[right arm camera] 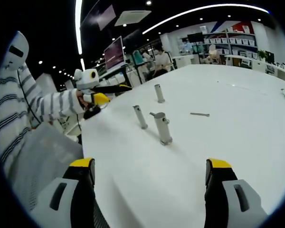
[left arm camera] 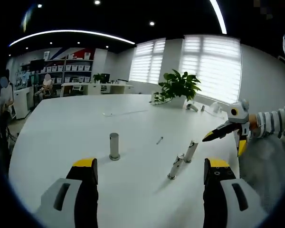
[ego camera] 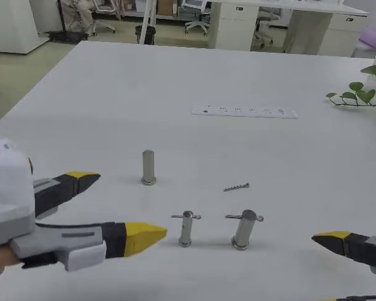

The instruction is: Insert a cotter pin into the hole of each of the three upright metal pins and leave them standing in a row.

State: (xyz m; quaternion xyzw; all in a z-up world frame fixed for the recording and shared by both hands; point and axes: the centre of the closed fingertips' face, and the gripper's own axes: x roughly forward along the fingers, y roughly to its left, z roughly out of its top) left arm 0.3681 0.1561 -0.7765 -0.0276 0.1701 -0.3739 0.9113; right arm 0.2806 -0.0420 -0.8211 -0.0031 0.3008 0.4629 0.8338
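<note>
1. 3 pins stand on the tabletop (ego camera: 81, 100). The front-left pin (ego camera: 186, 231) and front-right pin (ego camera: 243, 232) stand side by side, each with a cotter through its top. The bare pin (ego camera: 148, 167) stands behind them to the left, out of the row.
2. 1 loose cotter (ego camera: 237, 187) lies flat beyond the front 2 and to the right of the bare pin, apart from all 3. Its long axis runs nearly left to right across your head view.
3. Your left tool (ego camera: 131, 205) is spread and empty, low at the left. One tip is just beside the front-left pin, and the bare pin is ahead of it.
4. Your right tool (ego camera: 321, 266) is spread and empty at the right edge, with the loose cotter ahead and to its left. Neither tool is clearly nearer, but I judge the right one has the clearer line, with no pin in its way.
5. 0 brands or labels can be read, and the marks on the power strip (ego camera: 244, 111) are too small.
</note>
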